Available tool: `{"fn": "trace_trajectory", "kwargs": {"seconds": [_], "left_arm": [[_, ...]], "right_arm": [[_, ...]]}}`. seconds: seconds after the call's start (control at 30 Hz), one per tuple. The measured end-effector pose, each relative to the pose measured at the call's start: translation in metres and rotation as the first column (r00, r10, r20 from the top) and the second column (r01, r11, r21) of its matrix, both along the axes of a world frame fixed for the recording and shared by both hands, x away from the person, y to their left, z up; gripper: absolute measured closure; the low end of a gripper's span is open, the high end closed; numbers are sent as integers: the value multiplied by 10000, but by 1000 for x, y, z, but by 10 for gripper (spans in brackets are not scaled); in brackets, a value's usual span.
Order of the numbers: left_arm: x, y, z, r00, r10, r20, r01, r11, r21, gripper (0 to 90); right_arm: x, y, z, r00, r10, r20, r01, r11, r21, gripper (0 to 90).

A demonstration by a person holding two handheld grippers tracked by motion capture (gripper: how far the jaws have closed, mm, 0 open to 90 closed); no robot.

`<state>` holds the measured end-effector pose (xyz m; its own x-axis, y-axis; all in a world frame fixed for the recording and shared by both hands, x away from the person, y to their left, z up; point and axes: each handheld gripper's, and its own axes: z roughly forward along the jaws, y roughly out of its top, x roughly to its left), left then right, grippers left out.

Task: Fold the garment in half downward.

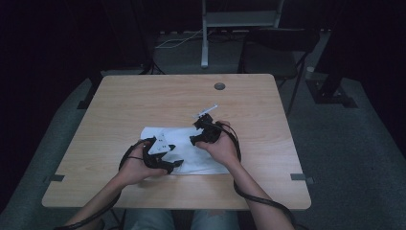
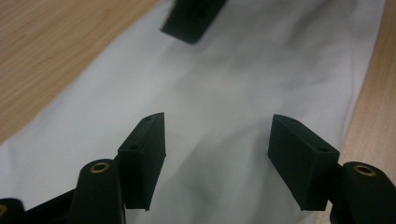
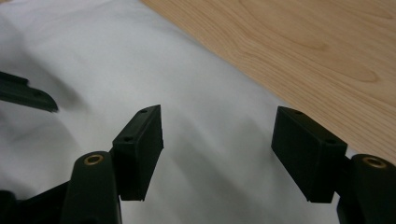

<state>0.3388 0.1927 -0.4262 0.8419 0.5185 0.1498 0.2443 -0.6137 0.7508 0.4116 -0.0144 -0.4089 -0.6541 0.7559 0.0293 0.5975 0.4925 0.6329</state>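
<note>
white cloth flat on wooden table | left gripper jaws apart, empty, poised over cloth | right gripper likewise, near cloth edge, probably ready to pinch

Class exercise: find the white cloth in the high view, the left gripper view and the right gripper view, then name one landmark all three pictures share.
High view: the white cloth lies flat at the table's near middle, between the two hands.
Left gripper view: it runs as a broad band from top right to bottom left, behind the open jaws.
Right gripper view: it covers the left and lower part, under the open jaws.
Shared landmark: the wooden table, bordering the cloth's edge in each view.
</note>
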Motion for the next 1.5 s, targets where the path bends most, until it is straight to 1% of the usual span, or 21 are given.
{"fn": "trace_trajectory", "kwargs": {"seconds": [0.03,0.07,0.13,0.3,0.4,0.53,0.57,0.6,0.63,0.7,0.77,0.83,0.87,0.9,0.93,0.97,1.07,1.13,1.23,1.37,1.5], "left_arm": [[2,2,2,10000,90,31,-90,10000,-9,365],[6,5,5,9997,238,39,-237,9997,-105,364],[7,8,7,9995,305,26,-304,9994,-143,361],[8,11,7,9992,381,-69,-382,9992,-90,341],[9,13,8,9986,515,-107,-516,9986,-104,317],[16,13,13,9979,644,-104,-647,9976,-267,316],[20,12,15,9977,671,-90,-674,9972,-320,316],[20,12,15,9977,671,-90,-674,9972,-320,316],[24,12,18,9973,728,-130,-732,9967,-364,316],[35,12,22,9958,894,-175,-901,9949,-460,317],[44,12,22,9944,1011,-311,-1029,9928,-620,316],[53,13,20,9917,1248,-323,-1263,9907,-511,317],[53,13,20,9917,1248,-323,-1263,9907,-511,316],[59,12,18,9891,1409,-419,-1429,9885,-488,316],[62,12,16,9874,1521,-448,-1541,9870,-455,317],[64,11,14,9863,1582,-468,-1602,9862,-412,316],[70,9,7,9808,1886,-494,-1893,9819,-81,317],[72,8,2,9797,1944,-497,-1941,9809,111,317],[73,8,-2,9804,1872,-620,-1858,9822,274,317],[73,9,-7,9805,1827,-724,-1805,9829,363,318],[73,9,-9,9789,1880,-799,-1868,9822,221,317]], "right_arm": [[0,0,0,10000,0,0,0,10000,0,332],[3,3,-4,9999,-9,-109,7,9999,-106,331],[5,5,-8,9999,-46,-160,42,9998,-216,331],[8,7,-14,9997,-54,-253,46,9995,-311,328],[8,7,-16,9998,-24,-184,18,9994,-354,319],[6,10,-17,10000,57,-56,-60,9987,-515,288],[6,10,-17,10000,40,-78,-44,9988,-488,282],[6,10,-17,10000,40,-78,-44,9988,-488,282],[6,9,-16,9999,1,-105,-4,9995,-323,276],[3,4,-10,9996,-268,126,267,9996,69,257],[0,-3,-5,9982,-534,271,527,9983,251,236],[-3,-10,-2,9964,-768,351,757,9966,331,220],[-3,-10,-2,9964,-768,351,757,9966,331,220],[-4,-13,-2,9956,-881,328,872,9958,290,217],[-4,-18,-3,9935,-1091,338,1084,9938,234,215],[-4,-21,-4,9927,-1168,297,1162,9930,220,214],[-2,-25,-9,9917,-1282,121,1280,9916,157,213],[-2,-26,-13,9914,-1305,13,1305,9914,129,213],[-2,-26,-17,9920,-1258,-95,1259,9920,67,213],[-2,-25,-21,9920,-1253,-147,1254,9921,54,210],[-2,-25,-21,9921,-1251,-120,1251,9921,55,210]]}}
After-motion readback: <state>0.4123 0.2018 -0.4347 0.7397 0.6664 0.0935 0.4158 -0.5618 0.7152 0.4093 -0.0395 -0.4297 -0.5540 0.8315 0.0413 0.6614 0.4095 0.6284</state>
